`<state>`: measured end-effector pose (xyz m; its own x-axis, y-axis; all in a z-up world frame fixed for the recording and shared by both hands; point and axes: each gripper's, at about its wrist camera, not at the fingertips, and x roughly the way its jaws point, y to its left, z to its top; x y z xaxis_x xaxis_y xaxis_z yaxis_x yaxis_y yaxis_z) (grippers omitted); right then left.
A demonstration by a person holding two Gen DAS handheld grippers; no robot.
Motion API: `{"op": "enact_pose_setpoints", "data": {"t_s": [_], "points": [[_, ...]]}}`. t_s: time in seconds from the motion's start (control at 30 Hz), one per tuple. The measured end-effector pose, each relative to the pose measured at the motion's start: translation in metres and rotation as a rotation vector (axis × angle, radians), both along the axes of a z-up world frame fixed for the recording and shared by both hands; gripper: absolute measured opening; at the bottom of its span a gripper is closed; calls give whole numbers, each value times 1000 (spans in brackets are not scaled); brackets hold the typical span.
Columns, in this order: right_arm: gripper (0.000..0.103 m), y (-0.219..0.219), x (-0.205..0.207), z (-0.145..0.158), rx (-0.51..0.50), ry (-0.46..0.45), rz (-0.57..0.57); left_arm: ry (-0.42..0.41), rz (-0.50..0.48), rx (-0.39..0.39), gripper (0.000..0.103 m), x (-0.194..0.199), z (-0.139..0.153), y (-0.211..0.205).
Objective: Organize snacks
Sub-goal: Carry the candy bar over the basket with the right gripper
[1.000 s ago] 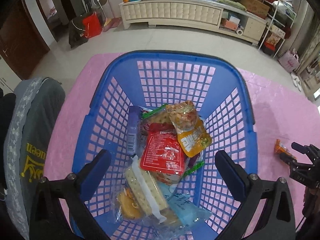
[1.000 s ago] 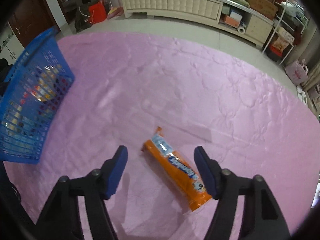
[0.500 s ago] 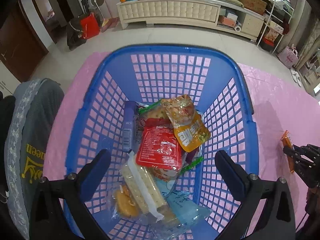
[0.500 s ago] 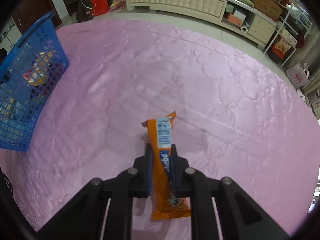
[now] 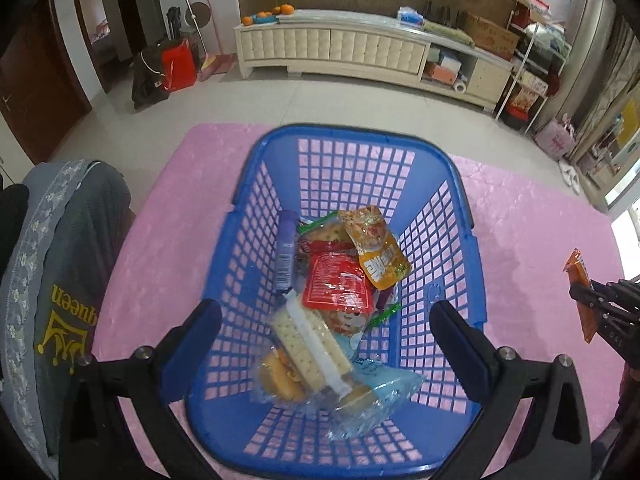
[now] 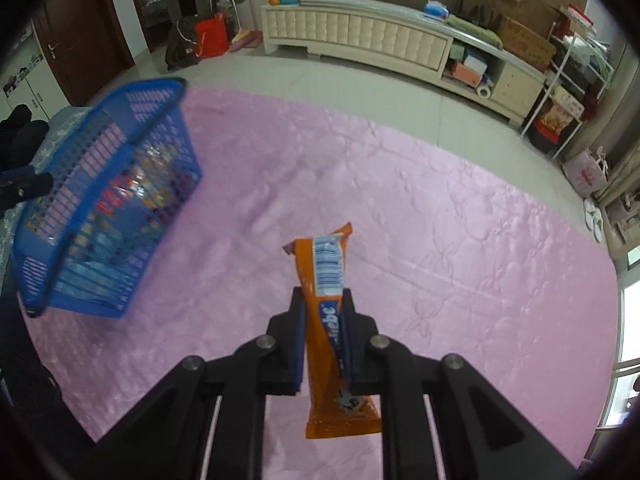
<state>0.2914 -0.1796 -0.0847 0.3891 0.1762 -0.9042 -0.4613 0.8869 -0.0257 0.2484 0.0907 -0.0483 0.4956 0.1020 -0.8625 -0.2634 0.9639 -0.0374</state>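
Orange and long, the snack bar (image 6: 326, 312) sits pinched between my right tongs (image 6: 323, 308), which are closed tight on its middle. Its barcode end sticks out past the fingertips, and its other end hangs down below them, lifted clear of the pink quilted cover (image 6: 460, 240). My left tongs (image 5: 326, 330) are spread wide, gripping nothing, hovering over the near part of the blue plastic basket (image 5: 256, 200). Inside that basket I see a heap of packets: a red packet (image 5: 336, 286), a yellow-orange pouch (image 5: 380, 256), and a cracker pack (image 5: 308, 346) among them. From my left camera, the right tongs (image 5: 580, 298) and the bar (image 5: 578, 276) appear well to the basket's right.
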Motion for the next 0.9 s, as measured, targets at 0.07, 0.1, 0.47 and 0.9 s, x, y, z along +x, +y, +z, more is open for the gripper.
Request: {"op": "enact_pose_setpoints", "data": {"t_s": [0.07, 0.1, 0.47, 0.9], "points": [[18, 8, -5, 12, 5, -11, 9, -21, -7, -7, 103, -8, 6, 2], [18, 12, -9, 19, 8, -19, 11, -34, -13, -14, 103, -13, 10, 6], [18, 66, -37, 72, 92, -72, 79, -98, -11, -34, 103, -55, 30, 44], [18, 147, -47, 83, 130, -59, 189, -171, -58, 23, 103, -84, 49, 73]]}}
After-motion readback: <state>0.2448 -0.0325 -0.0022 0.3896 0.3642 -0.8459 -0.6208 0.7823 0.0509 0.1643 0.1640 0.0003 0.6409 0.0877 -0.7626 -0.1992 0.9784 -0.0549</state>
